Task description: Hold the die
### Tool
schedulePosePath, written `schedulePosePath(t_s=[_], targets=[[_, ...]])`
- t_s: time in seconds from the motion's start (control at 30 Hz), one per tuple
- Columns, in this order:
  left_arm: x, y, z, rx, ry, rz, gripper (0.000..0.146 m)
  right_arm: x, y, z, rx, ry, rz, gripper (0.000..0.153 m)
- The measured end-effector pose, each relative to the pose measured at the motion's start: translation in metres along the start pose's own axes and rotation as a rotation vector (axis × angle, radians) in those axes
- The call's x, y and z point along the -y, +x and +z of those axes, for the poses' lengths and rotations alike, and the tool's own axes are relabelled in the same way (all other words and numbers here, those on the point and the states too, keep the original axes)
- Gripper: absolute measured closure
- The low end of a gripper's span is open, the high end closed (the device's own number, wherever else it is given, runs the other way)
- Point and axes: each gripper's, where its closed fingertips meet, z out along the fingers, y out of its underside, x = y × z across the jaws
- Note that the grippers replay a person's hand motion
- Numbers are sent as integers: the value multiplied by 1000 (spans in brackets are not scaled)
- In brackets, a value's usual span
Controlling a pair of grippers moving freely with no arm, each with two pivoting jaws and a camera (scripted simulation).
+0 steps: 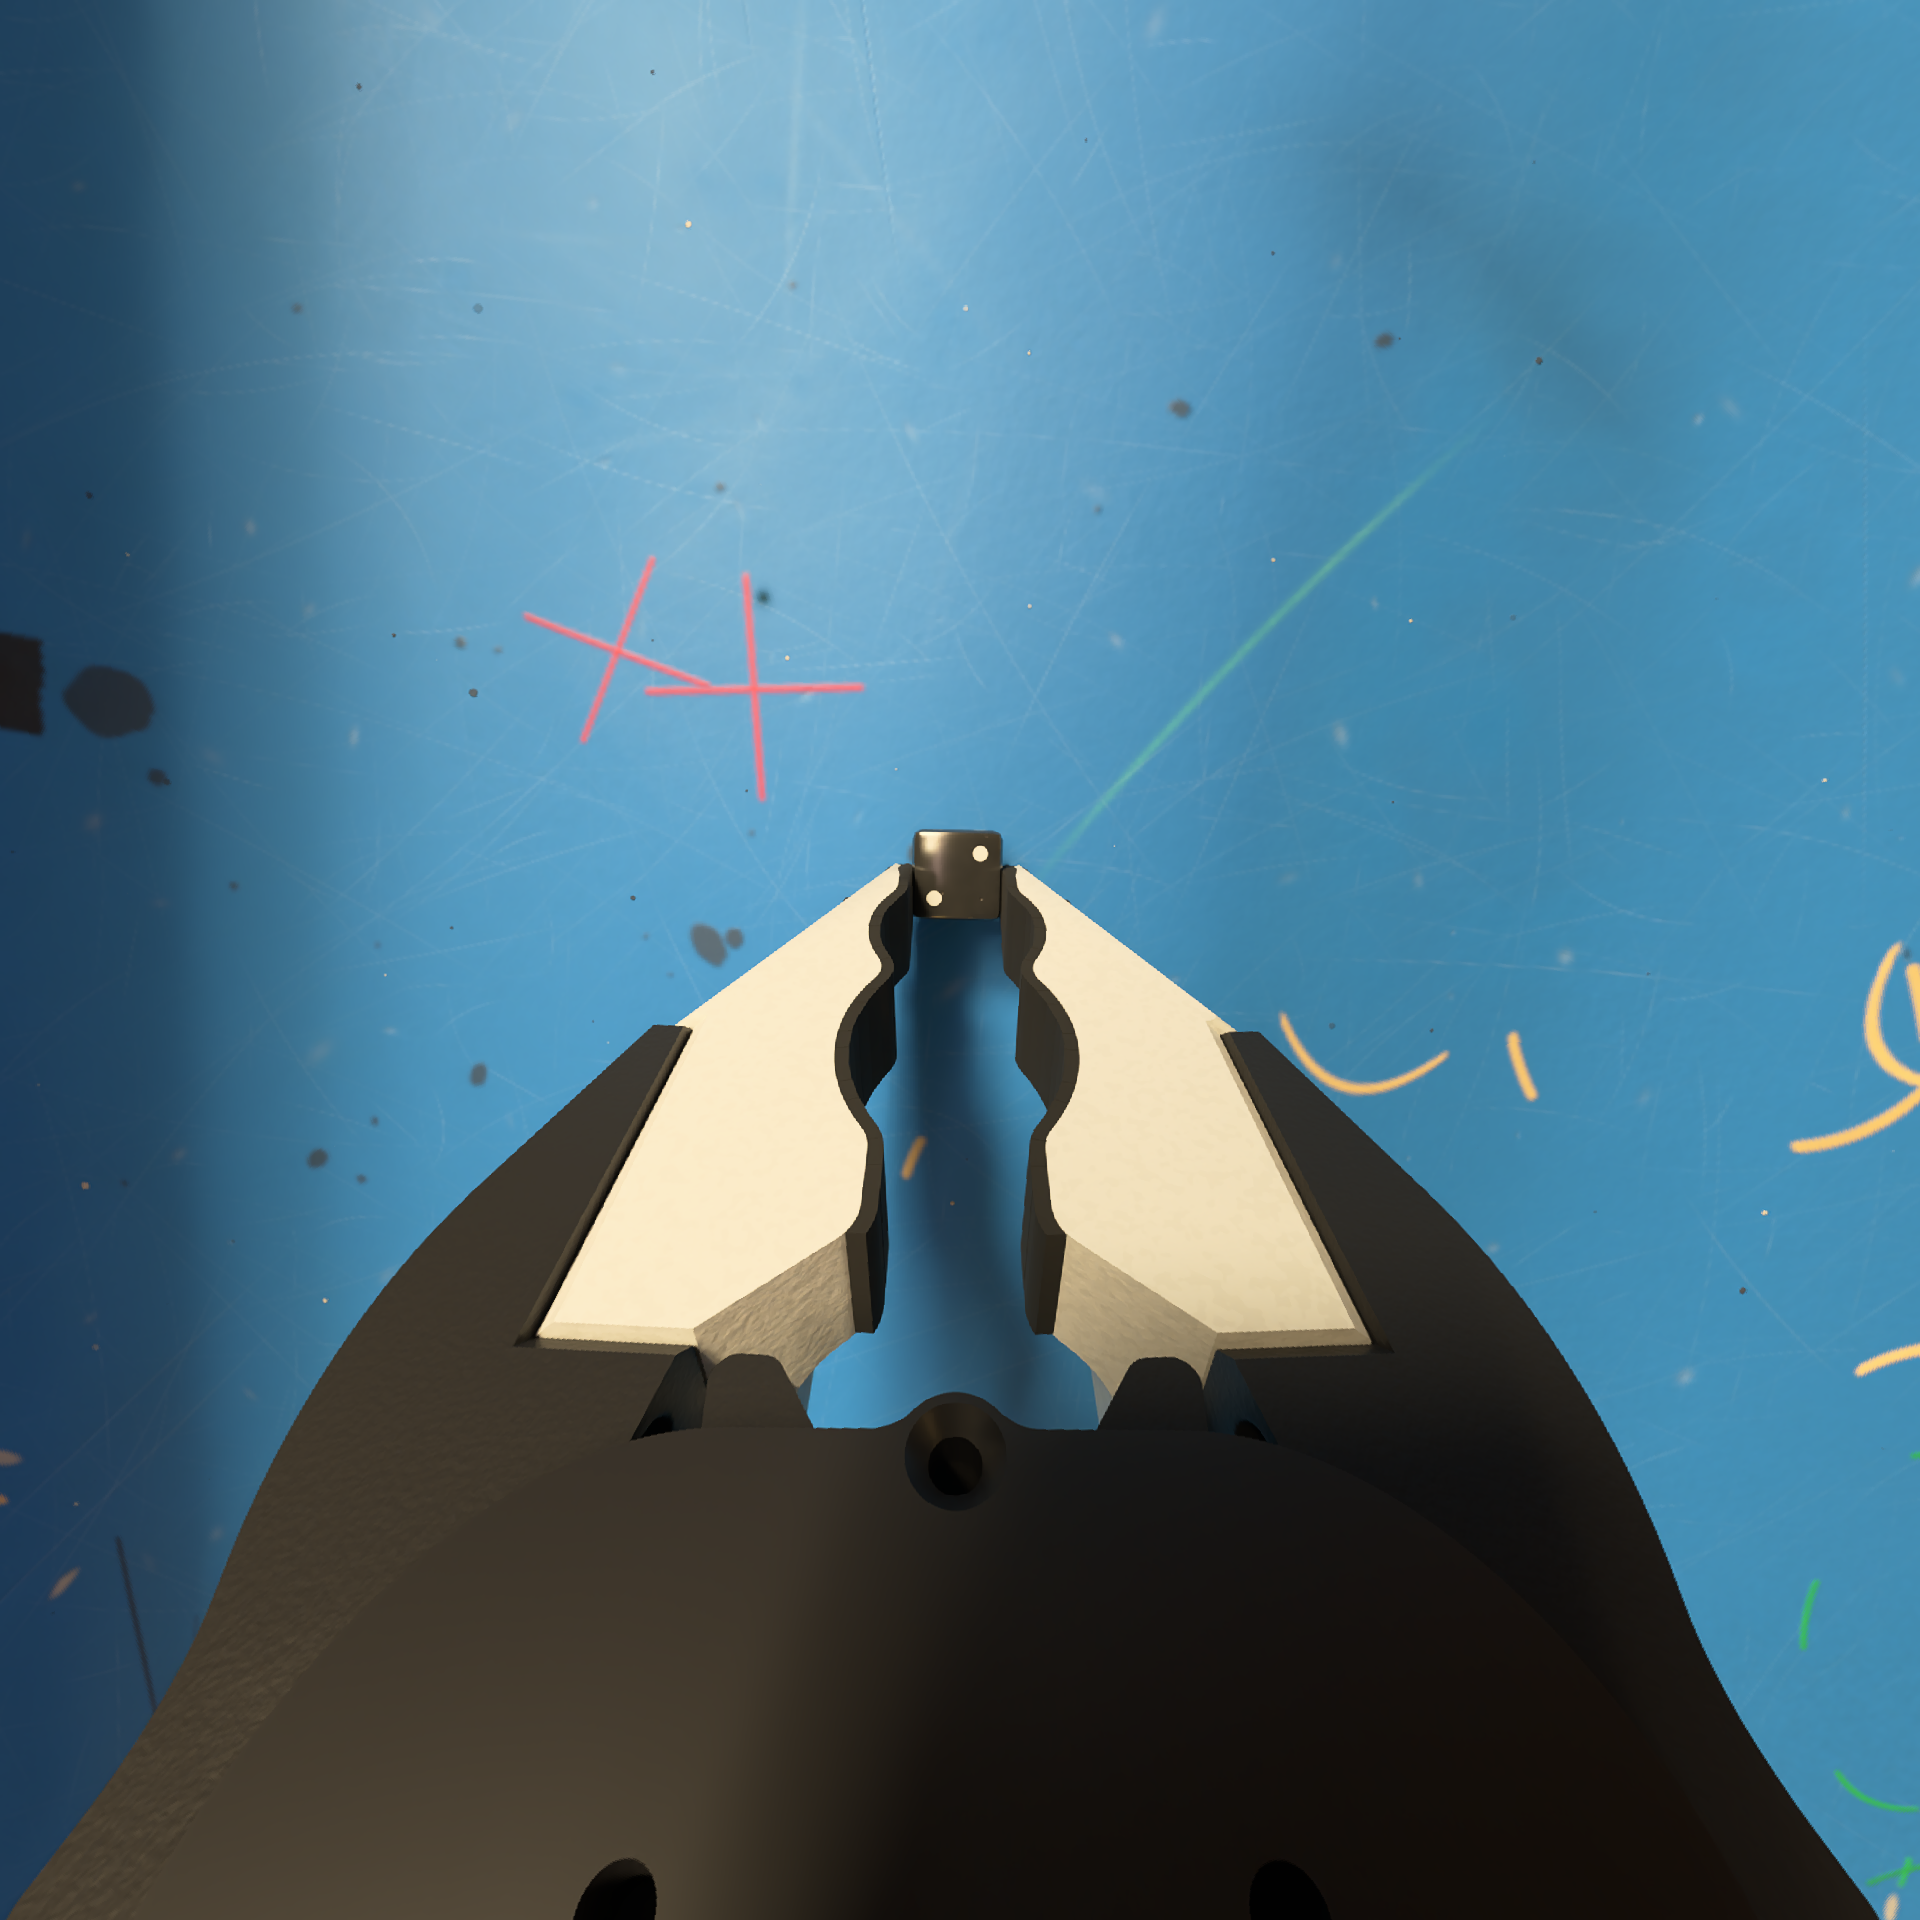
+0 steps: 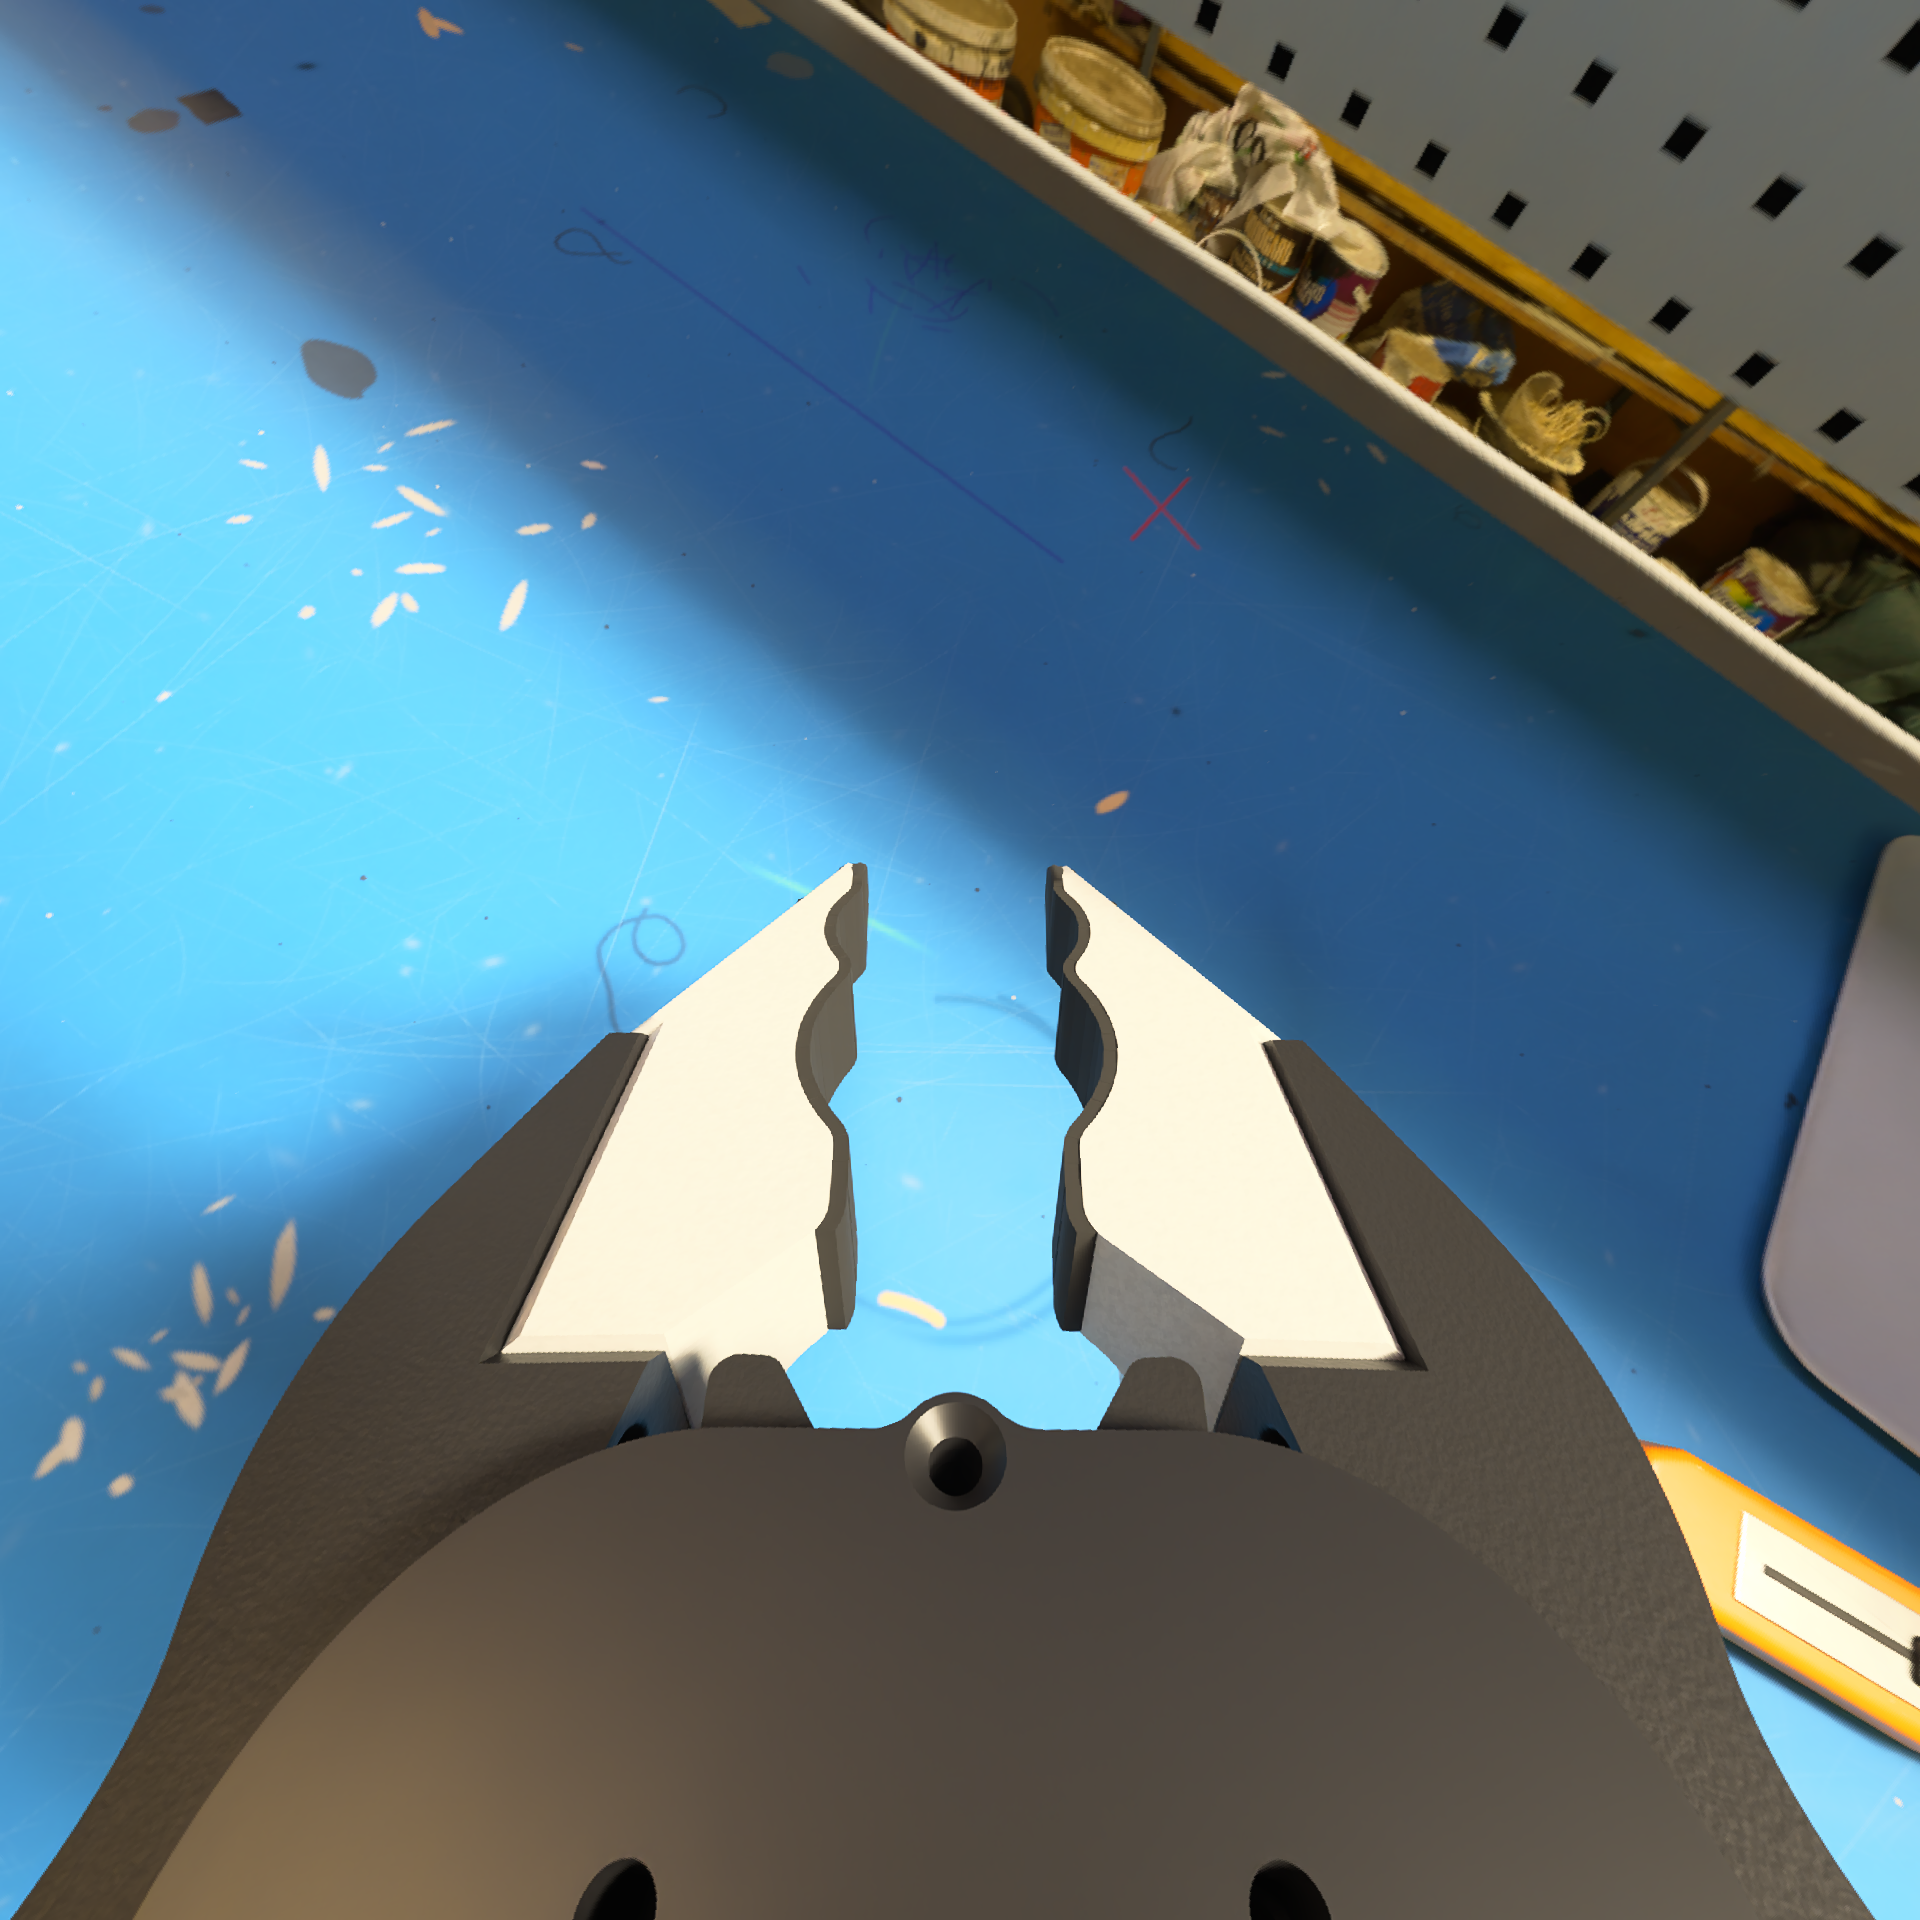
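A small black die [image 1: 957, 875] with white pips sits pinched between the fingertips of my left gripper [image 1: 957, 891], above the scratched blue table [image 1: 1143, 520]. The left jaws are closed onto its two sides, and the face toward the camera shows two pips. My right gripper [image 2: 956, 894] is open and empty, with blue table [image 2: 727, 644] visible between its fingers. The die does not show in the right wrist view.
In the right wrist view a shelf [image 2: 1351, 353] with paint tins and rags runs along the table's far edge under a grey pegboard [image 2: 1662, 156]. A grey rounded slab [image 2: 1860, 1195] and an orange flat tool [image 2: 1808, 1600] lie at the right.
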Motion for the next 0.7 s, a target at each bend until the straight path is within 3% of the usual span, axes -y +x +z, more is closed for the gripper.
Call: schedulePosePath(t_s=[0.27, 0.4, 0.7], targets=[[0, 0, 1, -3, -4, 3, 130, 22, 29, -31, -114, 129, 1, 118], [0, 0, 2, -3, -6, 1, 130, 29, 39, -43, -106, 202, 75, 117], [-1, -1, 3, -3, -10, -3, 130, 27, 42, -47, -133, 189, 35, 117]])
